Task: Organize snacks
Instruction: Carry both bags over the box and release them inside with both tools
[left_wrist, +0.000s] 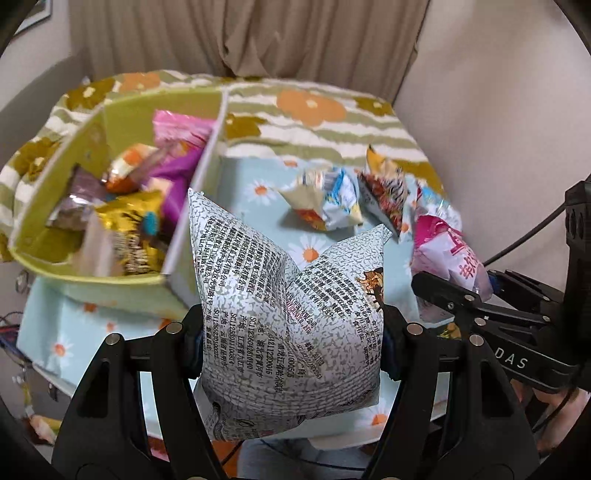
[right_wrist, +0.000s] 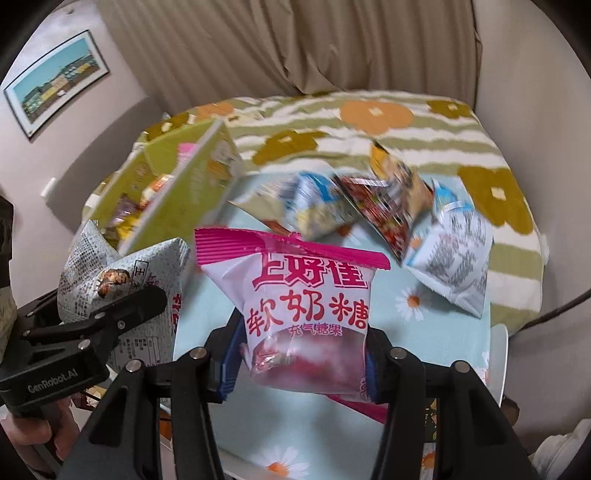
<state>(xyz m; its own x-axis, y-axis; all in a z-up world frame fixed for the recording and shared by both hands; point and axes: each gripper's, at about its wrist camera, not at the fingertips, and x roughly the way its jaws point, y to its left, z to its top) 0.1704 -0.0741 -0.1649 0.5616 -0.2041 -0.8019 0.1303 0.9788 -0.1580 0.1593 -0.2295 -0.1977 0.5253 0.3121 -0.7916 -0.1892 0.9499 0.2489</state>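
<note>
- Beige curtains are seen hanging behind a bed covered by a striped green-and-white blanket with orange and olive flowers; a framed picture is mounted on the wall at the left of the right wrist view.
- Nearer the cameras, a tabletop is covered in a pale blue cloth printed with daisies.
- The left gripper is closed on a grey-white snack bag; the bag is pinched at its sides by the jaws and held above the tabletop.
- This bag is puffed, creased down its middle into 2 lobes, and covered with a crackle pattern and dense black print; a small brown cartoon figure is shown near its right edge.
- The right gripper is clamped on a pink-and-white snack bag, also raised off the tabletop.
- That bag is marked by a crimped magenta top seal, large red characters on white, and a clear lower window through which wrapped pieces are seen.
- A yellow-green box is placed at the left on the tabletop and is filled with blurred pink, purple, gold and brown packets.
- At least 3 more packets are left loose on the cloth at the far right, well apart from the box; 1 blue-white packet lies rightmost.
- A hand is glimpsed under the left gripper's handle in the right wrist view.
</note>
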